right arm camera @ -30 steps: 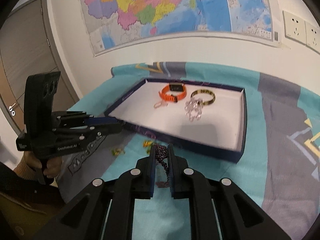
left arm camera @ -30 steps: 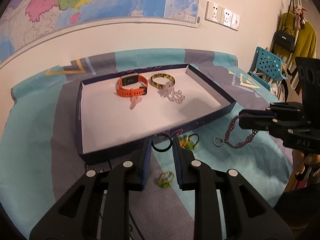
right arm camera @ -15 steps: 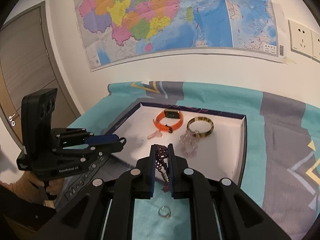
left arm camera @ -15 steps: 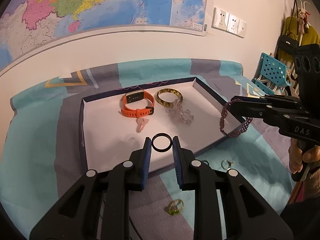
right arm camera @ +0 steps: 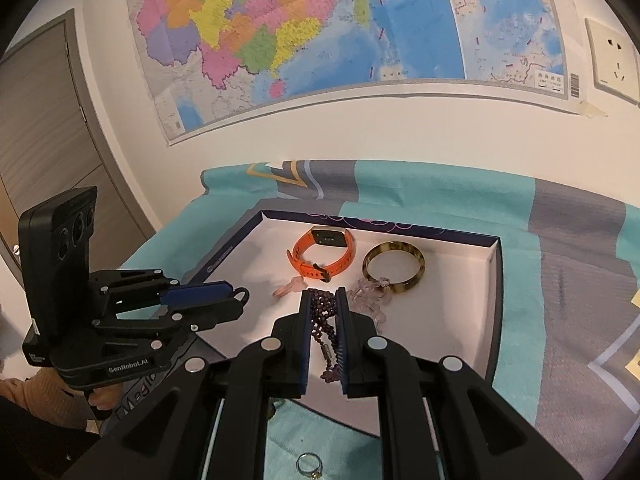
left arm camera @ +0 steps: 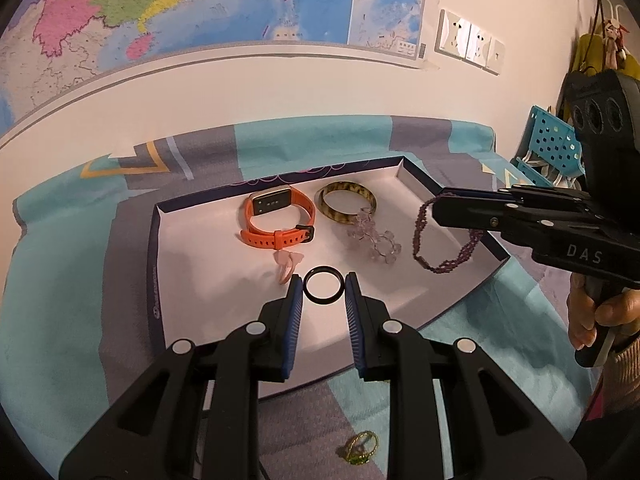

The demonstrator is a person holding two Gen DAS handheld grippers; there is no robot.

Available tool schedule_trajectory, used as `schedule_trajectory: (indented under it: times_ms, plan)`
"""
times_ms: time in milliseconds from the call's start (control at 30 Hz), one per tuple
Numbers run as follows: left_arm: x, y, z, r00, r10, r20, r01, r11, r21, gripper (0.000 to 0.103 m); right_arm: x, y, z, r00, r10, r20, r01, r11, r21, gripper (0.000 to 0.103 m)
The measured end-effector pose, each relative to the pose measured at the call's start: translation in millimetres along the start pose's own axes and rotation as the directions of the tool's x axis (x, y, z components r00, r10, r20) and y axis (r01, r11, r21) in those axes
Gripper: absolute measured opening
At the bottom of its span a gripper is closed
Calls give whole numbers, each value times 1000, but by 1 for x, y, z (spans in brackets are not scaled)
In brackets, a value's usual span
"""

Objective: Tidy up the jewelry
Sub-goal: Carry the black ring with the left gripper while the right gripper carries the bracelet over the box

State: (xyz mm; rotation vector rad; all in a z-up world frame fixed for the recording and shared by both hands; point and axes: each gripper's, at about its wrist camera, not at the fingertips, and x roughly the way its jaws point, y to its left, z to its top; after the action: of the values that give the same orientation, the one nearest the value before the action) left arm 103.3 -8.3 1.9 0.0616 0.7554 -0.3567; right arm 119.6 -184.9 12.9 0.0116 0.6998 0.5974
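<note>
- Across the middle of both views spreads a teal and grey cloth [left arm camera: 60, 288], running back to the wall under the map [left arm camera: 200, 8]; broad bare stretches of it lie left of the tray in the left wrist view and right of it in the right wrist view.
- On the cloth sits the shallow tray [left arm camera: 154, 280], dark-walled with a white floor, its long axis running from lower left to upper right in the left wrist view; the near half of its floor is bare, and its low walls bound it on every side.
- At the tray's far end lie an orange watch [left arm camera: 276, 220], a tortoiseshell bangle [left arm camera: 347, 207] just beside it, a clear bead bracelet [left arm camera: 374, 238] touching the bangle's near edge, and a small pink piece [left arm camera: 289, 264] by the watch strap.
- Over the tray's right side, the right gripper [right arm camera: 324, 312] is clamped on a purple bead bracelet [left arm camera: 444, 236], whose loop hangs downward above the white floor.
- Above the tray's near middle, the left gripper [left arm camera: 323, 294] is closed onto a black ring [left arm camera: 323, 288], pinched at both sides with its opening facing the camera.
- On the cloth before the tray's near wall lie a green-and-gold ring [left arm camera: 361, 446] and a gold ring [right arm camera: 309, 467], both outside it.
</note>
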Motion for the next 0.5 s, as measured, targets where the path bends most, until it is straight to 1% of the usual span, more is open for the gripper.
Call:
schedule_trajectory:
  times_ms: [500]
  plan:
    - [18,-1,6,1000,10,-29,-10,1000,-9,22,21,-4,2,999,10,-42,-10,1000,14,10]
